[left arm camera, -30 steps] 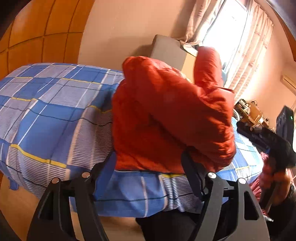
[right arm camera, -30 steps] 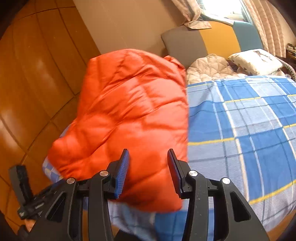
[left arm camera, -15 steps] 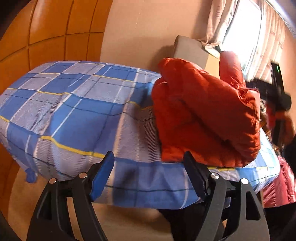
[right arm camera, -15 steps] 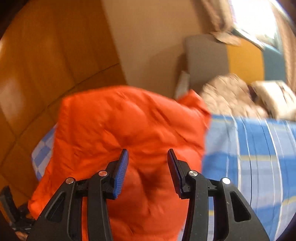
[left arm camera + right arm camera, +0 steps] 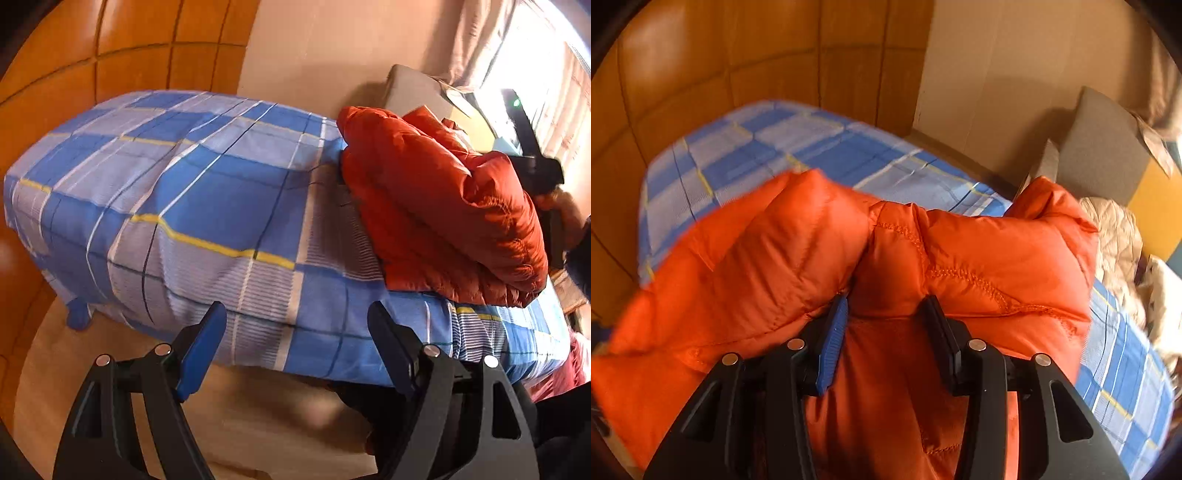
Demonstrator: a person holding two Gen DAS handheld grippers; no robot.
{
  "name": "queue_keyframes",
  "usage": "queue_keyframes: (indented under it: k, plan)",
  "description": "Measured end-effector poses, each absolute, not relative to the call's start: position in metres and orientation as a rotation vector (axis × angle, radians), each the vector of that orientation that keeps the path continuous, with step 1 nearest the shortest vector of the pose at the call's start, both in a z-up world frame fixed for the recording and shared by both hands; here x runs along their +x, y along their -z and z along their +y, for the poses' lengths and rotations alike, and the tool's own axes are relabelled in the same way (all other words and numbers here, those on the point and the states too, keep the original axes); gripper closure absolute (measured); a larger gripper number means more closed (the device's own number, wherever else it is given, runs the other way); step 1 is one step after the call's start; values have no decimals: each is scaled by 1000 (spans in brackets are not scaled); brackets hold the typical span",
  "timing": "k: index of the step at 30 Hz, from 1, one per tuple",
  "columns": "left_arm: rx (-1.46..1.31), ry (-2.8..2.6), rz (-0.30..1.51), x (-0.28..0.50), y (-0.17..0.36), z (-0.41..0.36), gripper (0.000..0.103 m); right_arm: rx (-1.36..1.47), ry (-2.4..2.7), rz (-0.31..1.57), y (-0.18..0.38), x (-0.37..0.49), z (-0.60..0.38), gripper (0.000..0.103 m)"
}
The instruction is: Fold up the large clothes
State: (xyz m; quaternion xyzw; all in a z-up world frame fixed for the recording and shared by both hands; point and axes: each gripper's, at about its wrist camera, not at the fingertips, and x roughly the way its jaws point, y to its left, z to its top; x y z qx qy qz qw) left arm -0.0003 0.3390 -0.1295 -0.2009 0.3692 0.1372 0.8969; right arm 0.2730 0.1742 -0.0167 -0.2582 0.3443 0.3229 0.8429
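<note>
Left wrist view:
Hidden: right gripper [image 5: 535, 162] only partly seen at far right edge behind orange puffer jacket [image 5: 443, 214]; its fingers not visible here. A hand [image 5: 565, 214] on it, blurry, cut by frame edge.
Jacket place: bunched heap on the bed [image 5: 192, 192], toward right side of the blue checked cover, near the grey headboard [image 5: 413, 88].
Jacket vs fingers: left gripper [image 5: 297, 347] well apart from jacket, low in front of the bed edge; jacket up and to the right of it.
Left fingers: released, spread wide, nothing between them, only bed cover and floor [image 5: 258, 413] behind.
Around: wood-panelled wall [image 5: 129, 44] at left, curtain [image 5: 480, 40] and bright window top right, something red at lower right edge, cannot tell what.

Right wrist view:
Hidden: lower part of jacket [image 5: 775, 266] covered by gripper body; left part of frame motion-blurred.
Jacket vs fingers: a stitched fold of jacket sits between the fingers of the right gripper [image 5: 886, 332], fabric bulging out both sides.
Right fingers: clenched on the jacket fold, half closed around thick padding.
Jacket place: lifted over the bed [image 5: 757, 147], covering most of the near cover.
Around: headboard [image 5: 1104, 147], beige quilted bundle [image 5: 1119, 236] beside it at right, wood wall [image 5: 720, 55] behind.
</note>
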Motion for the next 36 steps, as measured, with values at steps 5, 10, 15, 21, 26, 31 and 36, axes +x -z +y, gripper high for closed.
queue_keyframes:
  k: [5, 10, 15, 21, 26, 31, 36]
  plan:
    - [-454, -302, 785, 0, 142, 344, 25, -599, -644, 701, 52, 271, 188, 60]
    - [-444, -292, 763, 3, 132, 340, 25, -652, -599, 678, 61, 267, 195, 60]
    - [-404, -293, 712, -1, 110, 330, 25, -662, -569, 649, 42, 257, 193, 59]
    - [-390, -279, 688, -8, 95, 320, 21, -549, -601, 597, 4, 234, 160, 23]
    - [-396, -293, 692, -20, 94, 314, 18, -292, -656, 659, -16, 226, 93, 9]
    - [-446, -296, 703, -28, 100, 319, 18, 96, -681, 799, 8, 247, -2, 3]
    - [-572, -228, 632, -20, 90, 327, 10, 341, -714, 927, 60, 264, -41, 3]
